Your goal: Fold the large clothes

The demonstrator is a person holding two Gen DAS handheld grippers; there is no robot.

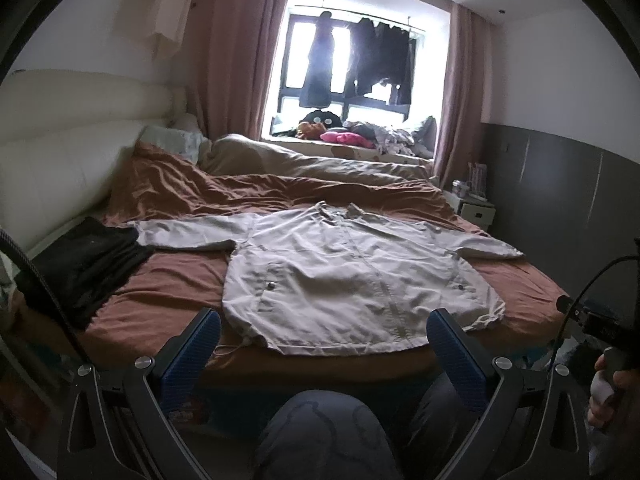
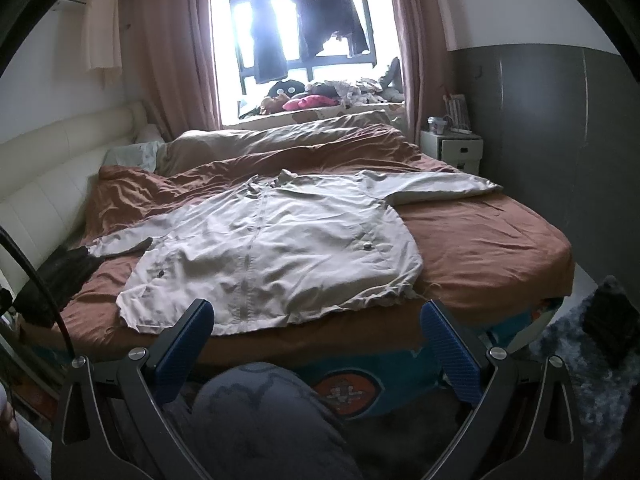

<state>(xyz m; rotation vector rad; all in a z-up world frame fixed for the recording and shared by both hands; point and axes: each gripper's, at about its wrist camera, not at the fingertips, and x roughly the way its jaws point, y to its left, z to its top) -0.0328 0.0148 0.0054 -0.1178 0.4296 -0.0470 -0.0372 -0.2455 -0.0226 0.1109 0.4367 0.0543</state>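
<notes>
Both knees sit under the wide, empty left gripper (image 1: 324,340) and right gripper (image 2: 318,332), so reach ahead and pinch the flat jacket (image 1: 352,276) by its sleeves first.

I'm looking into a home bedroom: a bed (image 1: 168,292) with padded headboard (image 1: 60,160), curtains (image 1: 236,48), nightstand (image 2: 452,148), and laundry (image 1: 360,60) hanging at the window.

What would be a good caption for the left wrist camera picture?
Open left gripper hovers before a beige jacket spread flat on the brown bed, beside a black garment.
</notes>
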